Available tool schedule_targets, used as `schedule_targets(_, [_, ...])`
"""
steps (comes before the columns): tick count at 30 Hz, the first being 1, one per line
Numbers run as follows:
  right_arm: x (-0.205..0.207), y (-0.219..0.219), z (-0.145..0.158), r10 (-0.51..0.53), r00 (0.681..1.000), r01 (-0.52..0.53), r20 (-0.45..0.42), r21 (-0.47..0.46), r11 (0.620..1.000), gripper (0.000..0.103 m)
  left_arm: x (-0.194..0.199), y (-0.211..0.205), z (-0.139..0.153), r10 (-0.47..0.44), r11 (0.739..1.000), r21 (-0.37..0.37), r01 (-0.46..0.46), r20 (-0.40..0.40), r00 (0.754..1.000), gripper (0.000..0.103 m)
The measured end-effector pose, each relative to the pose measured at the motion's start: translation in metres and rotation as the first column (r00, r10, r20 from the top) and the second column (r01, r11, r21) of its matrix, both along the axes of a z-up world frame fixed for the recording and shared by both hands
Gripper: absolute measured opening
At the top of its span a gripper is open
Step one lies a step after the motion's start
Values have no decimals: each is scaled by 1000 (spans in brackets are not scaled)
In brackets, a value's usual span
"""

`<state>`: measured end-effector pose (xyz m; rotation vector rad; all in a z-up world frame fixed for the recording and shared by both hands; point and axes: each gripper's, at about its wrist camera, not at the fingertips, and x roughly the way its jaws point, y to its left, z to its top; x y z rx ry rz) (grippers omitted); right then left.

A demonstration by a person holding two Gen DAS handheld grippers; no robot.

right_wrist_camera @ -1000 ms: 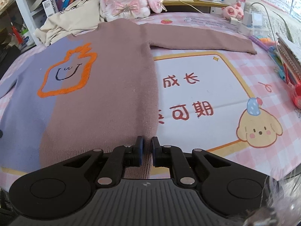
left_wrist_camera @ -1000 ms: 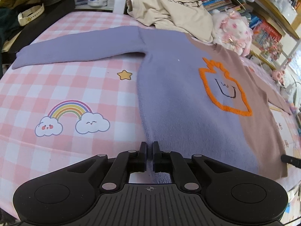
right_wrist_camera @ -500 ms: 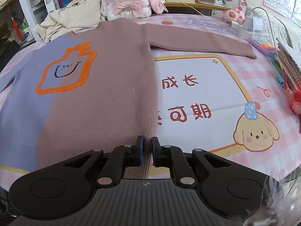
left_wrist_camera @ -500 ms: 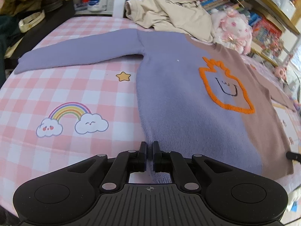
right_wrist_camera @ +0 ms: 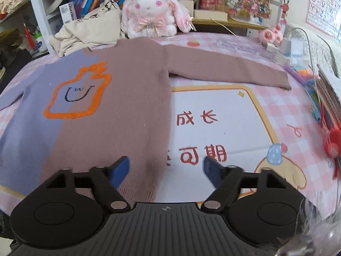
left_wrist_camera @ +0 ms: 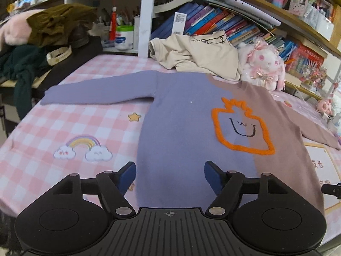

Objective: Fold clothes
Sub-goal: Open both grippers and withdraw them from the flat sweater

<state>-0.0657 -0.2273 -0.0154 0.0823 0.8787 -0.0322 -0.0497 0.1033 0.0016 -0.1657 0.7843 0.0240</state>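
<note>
A lilac and mauve sweater [left_wrist_camera: 183,128] [right_wrist_camera: 119,111] with an orange outlined face lies flat on the pink checked table cover, both sleeves spread sideways. My left gripper [left_wrist_camera: 170,176] hangs above its lilac hem, jaws opening, nothing pinched between the blue pads. My right gripper [right_wrist_camera: 166,170] hovers over the mauve hem corner, jaws opening too, the fabric lying loose below them. The lilac sleeve [left_wrist_camera: 100,89] stretches to the left, the mauve sleeve [right_wrist_camera: 230,70] to the right. The tip of the right gripper shows at the left wrist view's right edge.
A crumpled cream garment [left_wrist_camera: 198,57] and a pink plush rabbit [right_wrist_camera: 153,15] sit behind the collar. Bookshelves [left_wrist_camera: 223,23] rise at the back. Dark clothes [left_wrist_camera: 23,64] pile up at the far left. Books, pens and a red toy [right_wrist_camera: 331,143] lie along the right edge.
Both grippers were shut on the sweater's hem and now stand wide, the hem let go. The left gripper has lifted and tilted up, so the shelves show more.
</note>
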Motion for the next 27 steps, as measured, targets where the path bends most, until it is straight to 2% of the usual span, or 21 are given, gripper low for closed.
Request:
schedule_targets(3, [-4,8,-1,25,999,-24,27,-26,999,88,-6,-9,-2,10,1000,-5,-10,-23,1000,80])
schedule_targets(6, [-11,18,-2,51,997,-49,54,-44,998,92,-12,-18,-2,0,1000,11,1,-34,999,91])
schedule_targets(12, [-15,39,-4,106,993,-103,46,-65,993,100,-12,-35,-4,-86,993,80,89,-36,996,92])
schedule_targets(16, [-14,52,-2,69,996,-65,51,-77,995,101,-3,-30,-5,-146,985,89,148,-26,989,92])
schedule_targets(21, [-7,75,-2,-41,998,43,50,-56,998,101,14,3,-3,-193,976,102,193,-8,981,92])
schedule_targets(27, [1,137,0,-53,996,57,66,-67,996,101,40,83,-5,-105,994,36,104,18,994,92])
